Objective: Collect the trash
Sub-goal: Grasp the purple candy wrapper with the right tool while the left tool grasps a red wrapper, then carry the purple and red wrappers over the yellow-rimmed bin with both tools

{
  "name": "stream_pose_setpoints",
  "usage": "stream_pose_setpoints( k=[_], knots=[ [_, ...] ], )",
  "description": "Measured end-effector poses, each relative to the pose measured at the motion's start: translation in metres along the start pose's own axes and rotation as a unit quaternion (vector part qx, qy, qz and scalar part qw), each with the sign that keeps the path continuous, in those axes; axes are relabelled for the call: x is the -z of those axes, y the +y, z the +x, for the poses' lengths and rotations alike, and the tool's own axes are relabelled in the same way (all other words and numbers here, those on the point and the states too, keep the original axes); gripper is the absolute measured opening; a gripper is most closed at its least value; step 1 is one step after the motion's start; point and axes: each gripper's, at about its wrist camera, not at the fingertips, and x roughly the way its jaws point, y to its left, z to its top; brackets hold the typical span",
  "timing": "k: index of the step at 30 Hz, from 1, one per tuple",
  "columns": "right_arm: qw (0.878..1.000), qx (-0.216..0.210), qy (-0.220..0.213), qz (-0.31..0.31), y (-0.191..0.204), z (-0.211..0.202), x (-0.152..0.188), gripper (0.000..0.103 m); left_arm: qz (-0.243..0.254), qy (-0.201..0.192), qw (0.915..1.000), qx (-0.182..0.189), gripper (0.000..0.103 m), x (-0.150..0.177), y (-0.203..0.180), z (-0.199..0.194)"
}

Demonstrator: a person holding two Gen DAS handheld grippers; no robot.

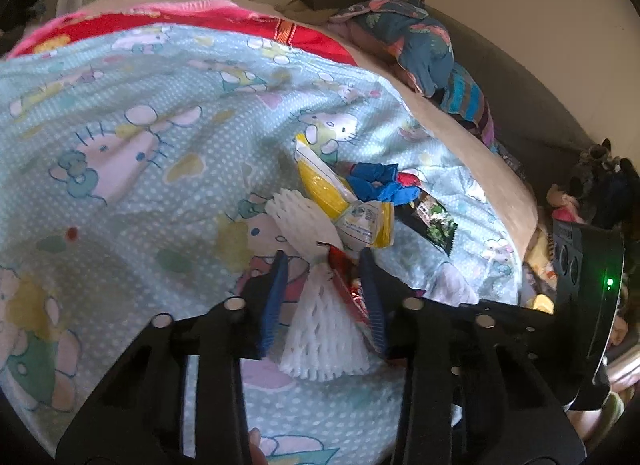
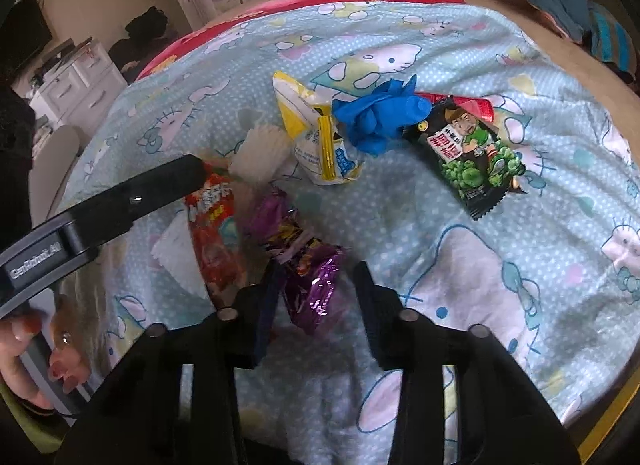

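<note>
Trash lies on a light blue cartoon-cat sheet (image 2: 440, 265). In the left wrist view my left gripper (image 1: 324, 255) straddles a white foam net (image 1: 324, 329) and a red wrapper (image 1: 344, 285). The right pad touches the wrapper, while a strip of sheet shows beside the left pad. My right gripper (image 2: 318, 269) stands open around a purple foil wrapper (image 2: 316, 285), which touches only the left pad. Beyond lie a yellow-white packet (image 2: 308, 121), a blue glove (image 2: 380, 117) and a black-green snack bag (image 2: 476, 153). The red wrapper (image 2: 212, 233) lies partly under the left gripper's black body (image 2: 132, 201).
A red blanket (image 1: 200, 25) covers the bed's far end. Piled clothes (image 1: 420, 41) and plush toys (image 1: 592, 169) line the right side. White drawers (image 2: 76, 85) stand left of the bed. A person's hand (image 2: 24, 345) holds the left tool's handle.
</note>
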Motion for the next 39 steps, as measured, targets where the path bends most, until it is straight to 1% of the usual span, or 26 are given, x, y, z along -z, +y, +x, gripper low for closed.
stream_pose_setpoints(
  k=[1,4,9,11,13,15,25,31,35,39],
  knots=[
    [1.0,-0.003,0.0,-0.001,0.0,0.001,0.0,0.027,-0.007,0.004,0.9999,0.008,0.025,0.0,0.002,0.002],
    [1.0,-0.002,-0.003,-0.005,0.001,0.001,0.001,0.025,-0.012,0.007,0.9998,0.017,0.021,0.001,0.002,0.003],
    [1.0,0.005,-0.015,0.001,-0.001,-0.004,0.002,0.023,-0.019,0.007,0.999,0.039,0.016,0.001,0.002,-0.001],
    [1.0,0.007,-0.021,0.008,-0.004,-0.007,0.004,0.022,-0.019,0.007,0.9987,0.047,0.011,0.001,0.0,-0.002],
    [1.0,0.008,-0.026,0.015,-0.007,-0.01,0.005,0.021,-0.02,0.009,0.9984,0.052,0.011,0.002,-0.001,-0.002],
    [0.999,0.01,-0.032,0.022,-0.009,-0.012,0.006,0.021,-0.017,0.009,0.9982,0.057,0.008,0.002,-0.004,-0.004],
    [0.996,0.021,-0.072,0.054,-0.017,-0.031,0.015,0.012,-0.003,-0.005,0.9977,0.068,0.005,0.0,-0.016,-0.02],
    [0.99,0.02,-0.112,0.081,-0.027,-0.054,0.028,0.012,0.009,-0.017,0.9974,0.069,0.005,-0.002,-0.024,-0.034],
    [0.986,0.01,-0.131,0.102,-0.031,-0.068,0.033,0.012,0.018,-0.026,0.997,0.071,0.005,-0.003,-0.031,-0.041],
    [0.984,0.006,-0.144,0.107,-0.03,-0.083,0.038,0.012,0.027,-0.032,0.9962,0.077,0.005,-0.004,-0.04,-0.048]
  ],
)
